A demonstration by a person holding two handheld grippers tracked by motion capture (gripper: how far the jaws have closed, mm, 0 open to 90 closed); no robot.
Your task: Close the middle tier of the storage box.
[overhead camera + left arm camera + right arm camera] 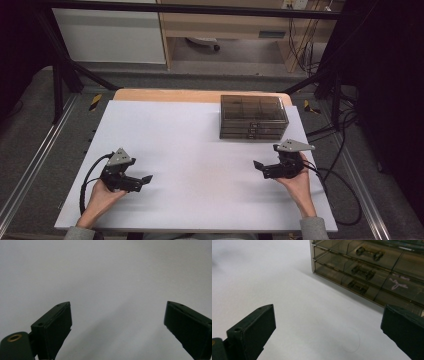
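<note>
The smoky drawer box (pixel 253 116) is sitting at the far right of the white table sheet (pixel 190 150), a see-through brown cabinet of three stacked drawer rows with a divided tray on top. It is lying just beyond the right gripper's (pixel 264 167) fingers and off to their outer side, near but not touching them. In the right gripper view the drawer box (pixel 372 267) is rising past and to the right of the fingers (pixel 254 332), its front corner pointing toward the gap between them, and small dark handles (pixel 362 271) are showing on the drawer fronts, one above another. A faint pink scribble (pixel 398 283) is showing through the drawer front nearest the right-hand finger.

The right gripper is hovering low over the sheet with its fingers standing wide apart, nothing between them but bare white surface. The person's right hand (pixel 300 180) is gripping it from behind.

The left gripper (pixel 141 181) is resting well apart from the box, near the opposite side of the sheet. Its fingers (pixel 53 330) are also standing wide, holding nothing, with plain white sheet lying ahead of and between them. The left hand (pixel 100 195) is holding it, the cable (pixel 87 180) looping beside the wrist.
</note>
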